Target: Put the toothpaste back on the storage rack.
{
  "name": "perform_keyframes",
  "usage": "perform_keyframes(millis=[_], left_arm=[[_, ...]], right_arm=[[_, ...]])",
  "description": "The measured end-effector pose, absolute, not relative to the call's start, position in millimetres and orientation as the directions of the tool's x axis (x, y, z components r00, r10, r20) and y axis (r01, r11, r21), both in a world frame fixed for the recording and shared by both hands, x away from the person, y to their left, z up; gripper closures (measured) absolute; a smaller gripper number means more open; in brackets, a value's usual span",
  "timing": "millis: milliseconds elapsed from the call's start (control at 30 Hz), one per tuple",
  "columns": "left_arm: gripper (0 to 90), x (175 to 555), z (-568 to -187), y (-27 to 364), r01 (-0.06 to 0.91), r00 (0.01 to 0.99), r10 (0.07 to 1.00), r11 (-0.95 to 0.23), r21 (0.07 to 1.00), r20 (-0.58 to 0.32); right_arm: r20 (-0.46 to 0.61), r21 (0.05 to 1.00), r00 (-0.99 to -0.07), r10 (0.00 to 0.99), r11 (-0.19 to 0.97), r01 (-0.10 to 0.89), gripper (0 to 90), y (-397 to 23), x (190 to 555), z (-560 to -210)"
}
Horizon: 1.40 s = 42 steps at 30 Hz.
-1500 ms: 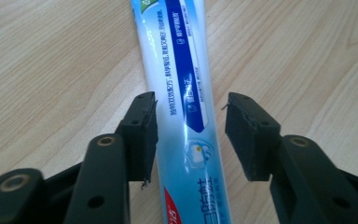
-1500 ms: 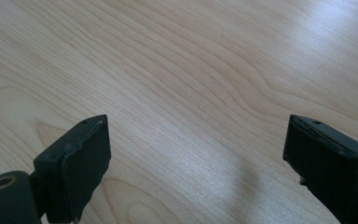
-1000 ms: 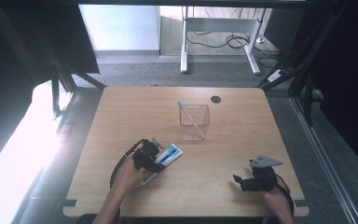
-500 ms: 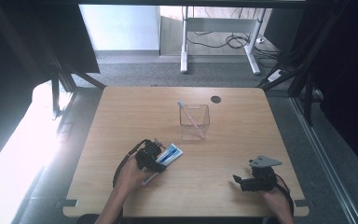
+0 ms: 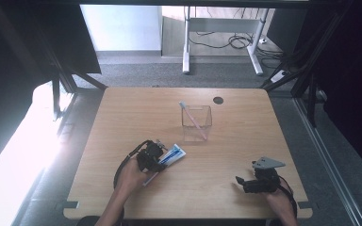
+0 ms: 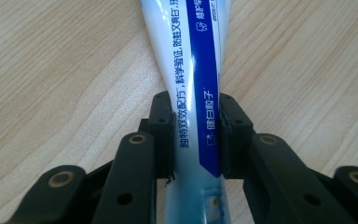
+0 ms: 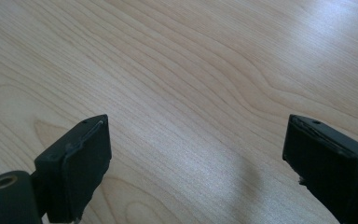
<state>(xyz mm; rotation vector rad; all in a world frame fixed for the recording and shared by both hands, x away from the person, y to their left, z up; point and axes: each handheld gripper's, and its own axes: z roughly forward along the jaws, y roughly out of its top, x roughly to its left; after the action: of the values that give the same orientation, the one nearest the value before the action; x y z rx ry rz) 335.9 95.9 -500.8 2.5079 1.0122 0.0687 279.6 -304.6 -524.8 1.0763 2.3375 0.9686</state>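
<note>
One toothpaste tube (image 5: 172, 155), white with a blue band, lies flat on the wooden worktop (image 5: 122, 117), near its front-left part. The left claw (image 5: 158, 160) is on it: its jaws have just been closing, and the left gripper view shows both black pads pressed against the sides of the tube (image 6: 193, 107), which runs up between them and away over the wood. Grip sits low on the tube body; the printed end extends past the fingertips. One clear square cup (image 5: 196, 123) stands upright near the middle of the worktop, well apart from the tube, with one pink-handled toothbrush (image 5: 192, 118) leaning inside it, head up at the cup's back-left. One dark round hole (image 5: 218, 100) in the worktop lies behind the cup. The right claw (image 5: 240, 181) rests at the front right, jaws wide apart (image 7: 196, 163), bare wood between them. Count: two claws, one tube, one cup, one toothbrush.
</note>
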Motion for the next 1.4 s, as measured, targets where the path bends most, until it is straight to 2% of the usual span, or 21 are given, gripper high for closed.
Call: perform_keyframes(millis=[267, 733, 1400], left_arm=[[72.5, 333, -499, 98, 0.637, 0.738, 0.666, -0.635, 0.437, -0.109], [72.4, 332, -480, 95, 0.597, 0.759, 0.643, -0.624, 0.505, -0.102], [72.4, 337, -443, 94, 0.555, 0.781, 0.612, -0.588, 0.588, -0.125]], right_arm=[[-0.04, 0.715, -0.637, 0.77, 0.467, 0.52, 7.7, -304, 280, -527], [-0.012, 0.721, -0.67, 0.743, 0.471, 0.509, 0.0, -301, 280, -528], [0.0, 0.719, -0.682, 0.731, 0.474, 0.508, 0.0, -300, 281, -529]])
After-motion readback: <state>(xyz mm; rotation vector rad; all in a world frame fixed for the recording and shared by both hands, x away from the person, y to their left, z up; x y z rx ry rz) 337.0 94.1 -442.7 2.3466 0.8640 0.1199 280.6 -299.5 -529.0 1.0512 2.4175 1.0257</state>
